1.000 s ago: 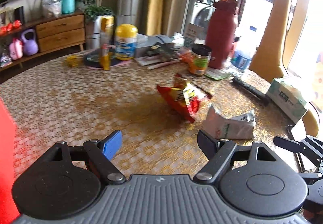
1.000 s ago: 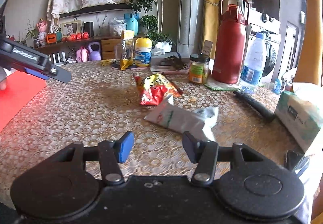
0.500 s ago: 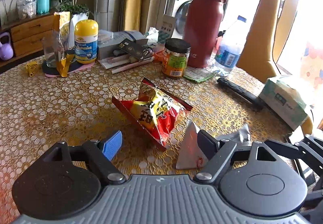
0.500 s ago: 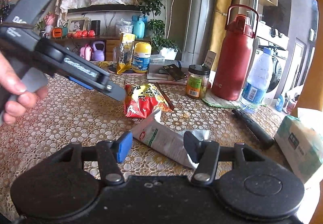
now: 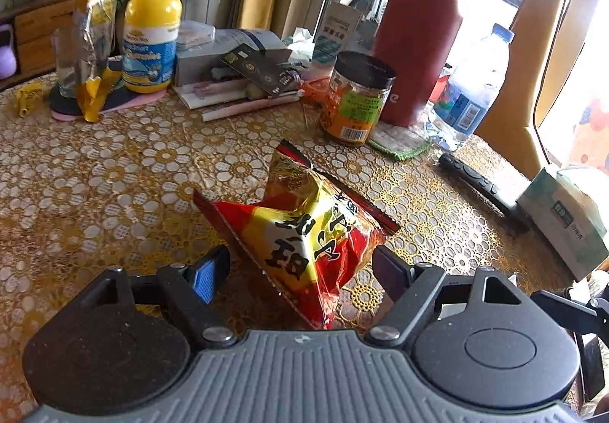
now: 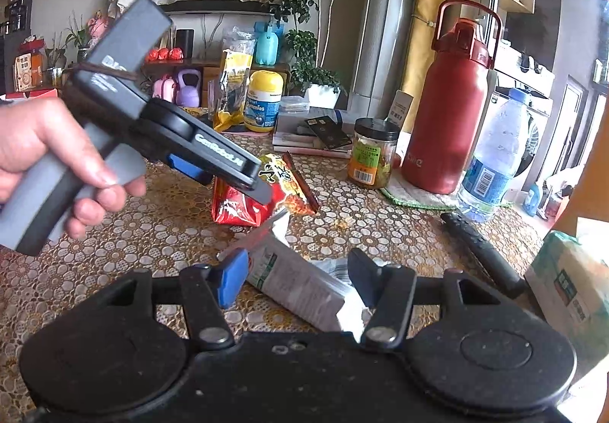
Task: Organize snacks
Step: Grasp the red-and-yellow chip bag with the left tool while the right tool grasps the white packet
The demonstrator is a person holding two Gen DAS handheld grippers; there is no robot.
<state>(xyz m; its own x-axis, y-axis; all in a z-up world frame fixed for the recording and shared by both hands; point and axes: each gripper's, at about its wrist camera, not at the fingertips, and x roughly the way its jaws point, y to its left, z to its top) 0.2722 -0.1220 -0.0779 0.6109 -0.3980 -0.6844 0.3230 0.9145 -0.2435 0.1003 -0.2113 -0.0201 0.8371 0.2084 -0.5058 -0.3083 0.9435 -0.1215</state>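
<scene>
While a hand [image 6: 49, 164] at the left of the right wrist view grips its handle, the left gripper [image 5: 300, 272] stands with its jaws wide, and the red-and-yellow snack bag [image 5: 304, 232] lies between them on the gold-patterned table [image 5: 95, 175] — neither pad visibly presses on it. Beyond that claw, from its left to its right, stand a yellow-capped bottle [image 5: 150, 42], a pile of papers and boxes [image 5: 236, 69], a black-lidded jar [image 5: 356, 99], a tall red flask [image 5: 418, 38] and a clear water bottle [image 5: 472, 84]; a black remote [image 5: 479, 187] and a tissue pack [image 5: 567, 217] lie off to its right. The right gripper [image 6: 297, 280] has its jaws at a middling width and opening, with a white-and-green packet [image 6: 297, 282] lying flat between them — the left pad looks just beside it, though contact is hard to judge. Ahead of this claw and a little to its left, the snack bag sits under the tip of the left gripper.
</scene>
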